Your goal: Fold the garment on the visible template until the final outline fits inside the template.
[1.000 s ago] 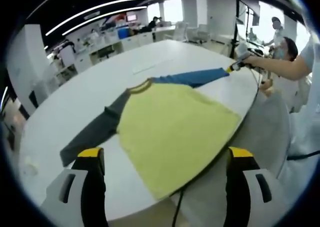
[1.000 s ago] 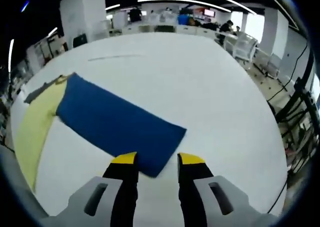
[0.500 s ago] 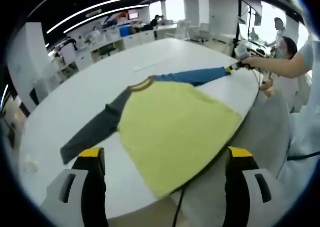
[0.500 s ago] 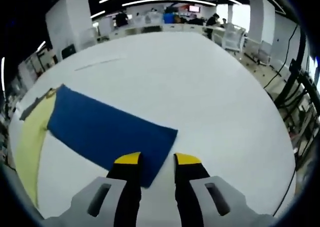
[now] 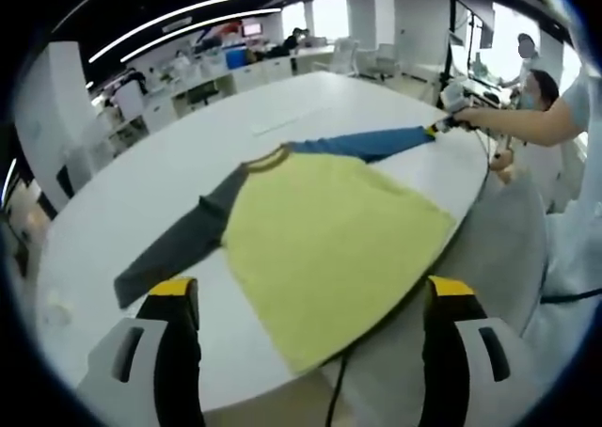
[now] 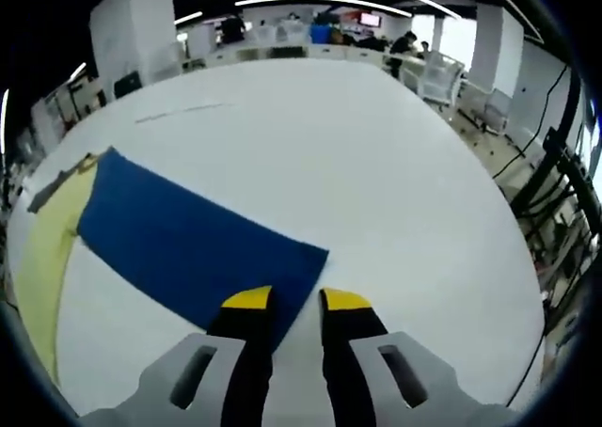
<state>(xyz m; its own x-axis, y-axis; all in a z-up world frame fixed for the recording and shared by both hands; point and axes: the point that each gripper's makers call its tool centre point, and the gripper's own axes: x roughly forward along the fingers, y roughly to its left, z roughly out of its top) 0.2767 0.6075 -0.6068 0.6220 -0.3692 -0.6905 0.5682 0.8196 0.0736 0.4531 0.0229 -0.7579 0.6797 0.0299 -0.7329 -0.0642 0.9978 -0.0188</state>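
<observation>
The long-sleeved shirt (image 5: 329,239) lies flat on the white table (image 5: 141,192), its blue sleeve (image 6: 188,248) pinched at the cuff by the nearly closed right gripper (image 6: 287,305), likely for folding inward, while the left gripper (image 5: 306,291) hangs wide open, empty.

Right gripper (image 6: 286,300): jaws have narrowed steadily over the last second, gap now slim, and the cuff corner of the blue sleeve (image 6: 193,253) sits between the tips; can't tell if they're pinching it yet. Camera has closed in on that cuff, so the sleeve reads lower and nearer. In the left gripper view, the right gripper (image 5: 442,126) has crept slightly inward along the sleeve end.
</observation>
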